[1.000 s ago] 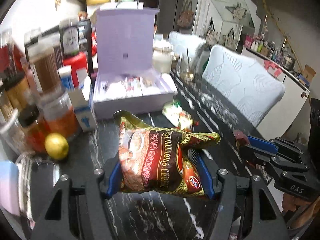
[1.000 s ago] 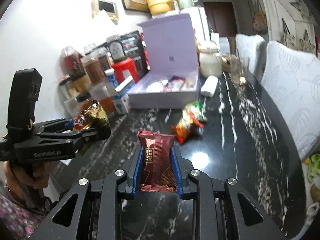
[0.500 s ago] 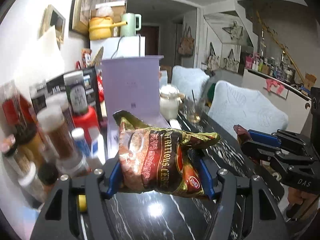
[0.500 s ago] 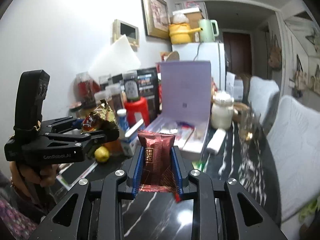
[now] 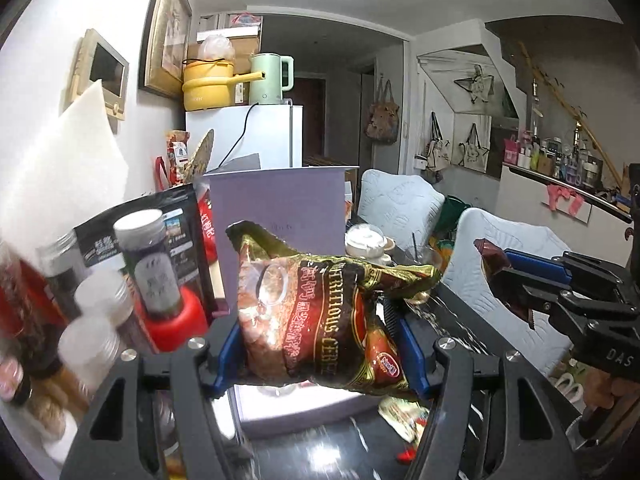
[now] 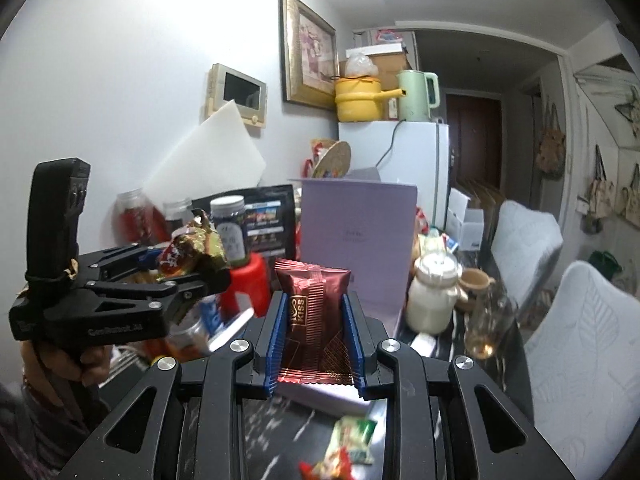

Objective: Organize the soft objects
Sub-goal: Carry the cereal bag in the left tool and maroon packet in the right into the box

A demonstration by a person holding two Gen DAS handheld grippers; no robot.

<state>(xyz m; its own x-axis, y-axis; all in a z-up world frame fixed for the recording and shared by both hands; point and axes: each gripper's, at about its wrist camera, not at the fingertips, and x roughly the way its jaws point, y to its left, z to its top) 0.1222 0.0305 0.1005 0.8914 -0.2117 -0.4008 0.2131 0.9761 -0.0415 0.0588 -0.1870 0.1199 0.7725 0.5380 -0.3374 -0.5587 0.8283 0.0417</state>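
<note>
My left gripper is shut on a brown and gold cereal packet and holds it in the air before the open lilac box. My right gripper is shut on a dark red KISS snack packet, also lifted, facing the same lilac box. Each gripper shows in the other's view: the right gripper at the right, the left gripper at the left. A green and red snack packet lies on the dark marble table below.
Jars, bottles and a red container crowd the table's left side. A white ceramic jar and a glass stand right of the box. White chairs line the right edge. A white fridge stands behind.
Both grippers have lifted and tilted upward with their packets still held, and moved closer to the lilac box. The table now shows only at the bottom edge.
</note>
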